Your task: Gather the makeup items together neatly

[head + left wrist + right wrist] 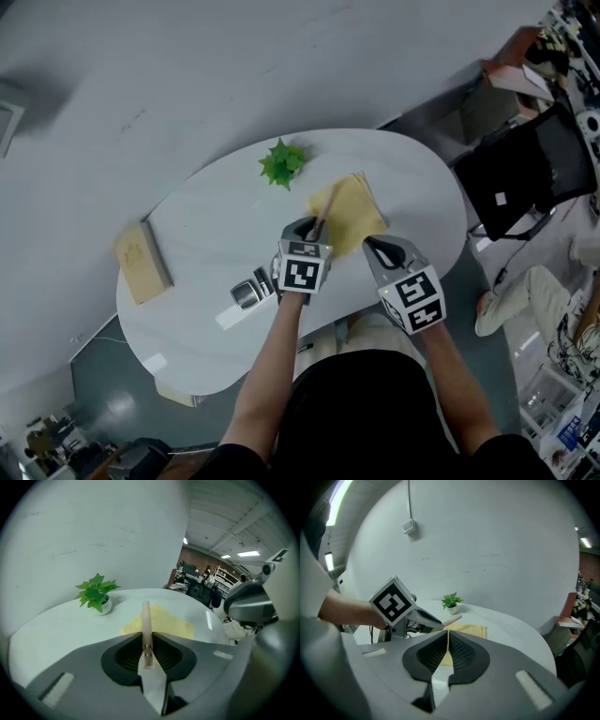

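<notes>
Left tongs (309, 227) are clamped on a slim pinkish stick (321, 217) whose tip points over the yellow cloth (354, 211) toward the white table's (206, 211) far edge. The right tongs (372, 246) are pressed together with nothing in them, at the cloth's near edge. Only the head view shows a tan box (142, 262) by the left edge and a small silver case (246, 295) just left of the left tongs, toward the near edge — plus grey floor and a black chair (520, 173). The left gripper view shows the pads pinching the stick's lower end, a potted plant (96, 595) by the far edge, and shelves and ceiling lights beyond. The right gripper view adds a wall box (410, 526) with its cable.
</notes>
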Demonstrator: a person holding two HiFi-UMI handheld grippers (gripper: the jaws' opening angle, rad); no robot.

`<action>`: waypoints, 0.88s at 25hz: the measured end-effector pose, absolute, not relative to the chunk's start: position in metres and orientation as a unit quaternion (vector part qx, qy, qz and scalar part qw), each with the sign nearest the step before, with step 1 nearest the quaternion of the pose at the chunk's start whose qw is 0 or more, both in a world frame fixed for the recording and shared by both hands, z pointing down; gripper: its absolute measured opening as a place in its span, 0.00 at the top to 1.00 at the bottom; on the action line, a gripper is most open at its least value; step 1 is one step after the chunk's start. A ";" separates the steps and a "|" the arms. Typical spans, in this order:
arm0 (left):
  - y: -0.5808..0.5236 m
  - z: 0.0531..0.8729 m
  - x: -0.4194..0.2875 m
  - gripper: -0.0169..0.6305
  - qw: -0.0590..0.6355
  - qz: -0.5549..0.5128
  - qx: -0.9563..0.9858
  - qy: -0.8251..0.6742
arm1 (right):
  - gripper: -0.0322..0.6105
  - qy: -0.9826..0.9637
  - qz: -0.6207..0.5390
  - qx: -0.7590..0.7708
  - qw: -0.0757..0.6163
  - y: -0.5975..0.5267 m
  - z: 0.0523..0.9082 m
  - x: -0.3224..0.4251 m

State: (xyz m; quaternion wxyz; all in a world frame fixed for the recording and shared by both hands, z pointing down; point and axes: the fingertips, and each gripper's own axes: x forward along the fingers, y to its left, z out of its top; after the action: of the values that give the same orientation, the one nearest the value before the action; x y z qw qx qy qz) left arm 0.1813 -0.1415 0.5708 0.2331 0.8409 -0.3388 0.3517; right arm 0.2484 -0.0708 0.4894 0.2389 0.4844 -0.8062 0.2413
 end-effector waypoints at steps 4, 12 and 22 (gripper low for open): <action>-0.132 0.550 0.157 0.88 0.238 0.330 0.840 -0.358 | 0.92 -0.819 0.231 0.467 0.241 -0.069 0.483 0.226; -0.108 0.526 0.088 0.88 0.246 0.301 0.824 -0.412 | 0.92 -0.848 0.208 0.421 0.245 -0.065 0.472 0.166; -0.080 0.514 -0.011 0.88 0.261 0.276 0.790 -0.481 | 0.92 -0.874 0.185 0.369 0.255 -0.052 0.464 0.088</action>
State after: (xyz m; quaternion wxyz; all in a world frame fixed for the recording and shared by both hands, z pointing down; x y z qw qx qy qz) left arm -0.0108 -0.0798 0.5141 0.2611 0.7903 -0.4807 0.2761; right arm 0.0881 -0.0524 0.4644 0.2550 0.3694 -0.8743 0.1846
